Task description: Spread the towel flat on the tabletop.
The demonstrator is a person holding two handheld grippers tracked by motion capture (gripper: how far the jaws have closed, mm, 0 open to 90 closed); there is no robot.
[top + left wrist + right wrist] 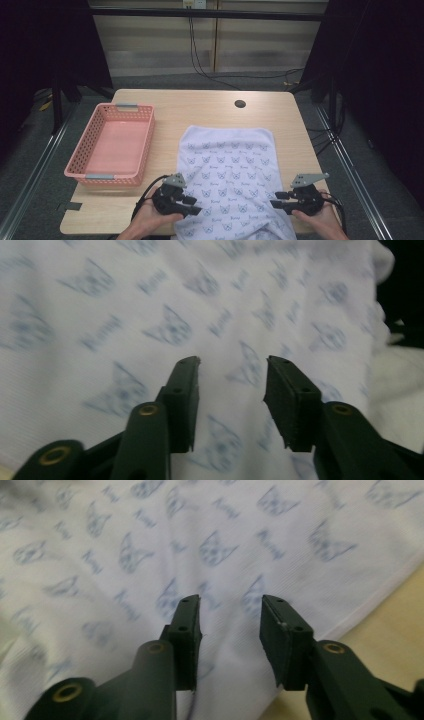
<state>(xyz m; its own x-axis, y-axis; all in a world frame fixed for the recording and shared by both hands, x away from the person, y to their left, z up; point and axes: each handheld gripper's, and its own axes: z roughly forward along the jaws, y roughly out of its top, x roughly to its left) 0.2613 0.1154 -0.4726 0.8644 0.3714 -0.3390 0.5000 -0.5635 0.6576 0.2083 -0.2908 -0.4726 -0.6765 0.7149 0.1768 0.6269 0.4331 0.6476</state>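
A white towel printed with small blue cat faces lies spread on the wooden table, its near end hanging over the front edge. My left gripper is at the towel's near left edge, pointing right over the cloth. Its jaws stand open above the towel with nothing pinched between them. My right gripper is at the near right edge, pointing left. It too is open over the towel, with nothing between its fingertips. The towel's hem and bare table run at the right in the right gripper view.
A pink plastic basket with grey handles stands empty on the table's left side. A dark round hole sits in the tabletop near the back edge. Bare wood lies behind the towel, and cables trail on the floor beyond.
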